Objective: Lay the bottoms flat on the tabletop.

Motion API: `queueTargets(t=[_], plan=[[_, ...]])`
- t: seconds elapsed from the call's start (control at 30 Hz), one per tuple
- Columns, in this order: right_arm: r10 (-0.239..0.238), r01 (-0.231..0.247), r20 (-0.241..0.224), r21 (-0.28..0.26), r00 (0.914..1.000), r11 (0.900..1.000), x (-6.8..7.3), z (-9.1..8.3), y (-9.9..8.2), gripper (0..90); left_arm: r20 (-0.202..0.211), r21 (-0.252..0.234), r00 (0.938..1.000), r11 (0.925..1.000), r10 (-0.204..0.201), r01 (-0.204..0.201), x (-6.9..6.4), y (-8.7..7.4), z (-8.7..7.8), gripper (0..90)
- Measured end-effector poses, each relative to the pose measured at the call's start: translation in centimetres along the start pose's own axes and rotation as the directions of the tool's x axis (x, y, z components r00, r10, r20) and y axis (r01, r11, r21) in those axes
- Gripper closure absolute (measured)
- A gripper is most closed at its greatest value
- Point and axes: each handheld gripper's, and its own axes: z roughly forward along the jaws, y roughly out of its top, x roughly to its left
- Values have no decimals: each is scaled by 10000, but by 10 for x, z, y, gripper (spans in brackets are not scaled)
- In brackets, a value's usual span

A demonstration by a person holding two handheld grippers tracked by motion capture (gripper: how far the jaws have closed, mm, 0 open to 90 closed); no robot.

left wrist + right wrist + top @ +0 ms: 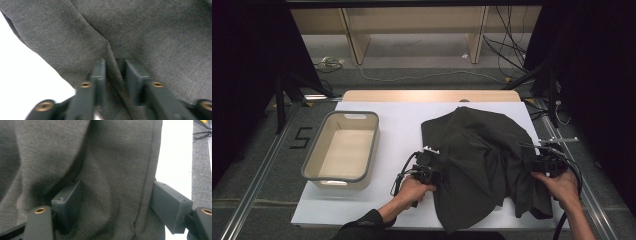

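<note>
While the dark grey garment [484,160] lies crumpled in soft folds on the right half of the white tabletop [402,130], my left tongs [113,75] pinch a ridge of its left edge, and my right tongs [116,205] stand wide, straddling its near-right hem without pressing.

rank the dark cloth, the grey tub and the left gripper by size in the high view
1. dark cloth, largest, spread over the white table's right half
2. grey tub, clearly smaller
3. left gripper, smallest
</note>
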Motion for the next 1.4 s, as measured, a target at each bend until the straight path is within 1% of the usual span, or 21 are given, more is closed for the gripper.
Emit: queueTargets(t=[0.03,0.07,0.13,0.2,0.23,0.27,0.33,0.4,0.47,0.53,0.63,0.7,0.77,0.83,0.9,1.0,1.07,1.17,1.23,1.33,1.4], plan=[[-22,22,43,61,10000,10000,0,1,0,268,-3,-73,10000,10000,-40,40,0,0,0,852],[-58,57,121,126,9999,9999,-1,3,-1,267,56,-70,10000,10000,20,-20,2,0,0,872],[39,-46,189,329,9998,9994,-3,6,-1,267,191,-121,9998,9999,-36,39,5,-1,-2,879],[183,-191,167,497,9997,9986,-7,9,-3,269,273,-177,9996,9998,-6,11,6,-1,-4,881],[238,-250,201,619,9995,9978,-9,11,-4,275,272,-160,9995,9998,130,-126,7,0,-6,881],[252,-263,154,737,9996,9969,-10,12,-5,289,250,-230,9996,9996,164,-159,7,0,-8,881],[254,-254,6,855,9997,9960,-11,14,-6,359,282,-330,9991,9990,304,-295,9,0,-13,881],[125,-120,-56,862,9999,9962,-9,13,-6,437,240,-421,9979,9974,597,-587,11,0,-21,881],[1,6,-77,931,10000,9957,-6,13,-7,505,203,-552,9973,9960,708,-696,14,0,-29,883],[-54,76,-225,989,9997,9951,-4,13,-8,590,182,-786,9974,9946,693,-677,17,0,-38,883],[-186,245,-520,1153,9985,9930,1,12,-9,745,119,-1034,9978,9926,654,-638,21,3,-47,883],[-345,417,-567,1298,9978,9907,6,11,-10,812,159,-1140,9980,9918,607,-585,23,4,-51,884],[-457,551,-678,1450,9967,9879,12,10,-10,832,151,-1207,9981,9910,596,-574,25,5,-56,884],[-520,662,-940,1552,9942,9857,16,8,-12,837,133,-1280,9982,9901,588,-566,30,6,-61,884],[-527,735,-1286,1634,9903,9838,22,5,-15,838,136,-1367,9987,9895,496,-473,34,6,-66,884],[-729,1011,-1576,1794,9848,9786,35,0,-19,839,101,-1525,9990,9874,434,-414,42,7,-75,884],[-884,1221,-1830,1820,9791,9757,43,-3,-21,839,110,-1644,9996,9861,277,-255,47,7,-80,884],[-1138,1504,-1966,1827,9739,9716,56,-8,-26,839,164,-1697,9996,9853,212,-181,52,6,-86,884],[-1328,1701,-2039,1782,9700,9692,63,-13,-30,839,158,-1696,9996,9853,234,-204,54,4,-90,884],[-1508,1879,-2109,1688,9658,9676,67,-21,-35,838,201,-1641,9992,9860,341,-303,56,-1,-95,884],[-1556,1885,-1922,1665,9689,9679,68,-24,-37,836,216,-1586,9990,9867,403,-364,55,-4,-96,884]])
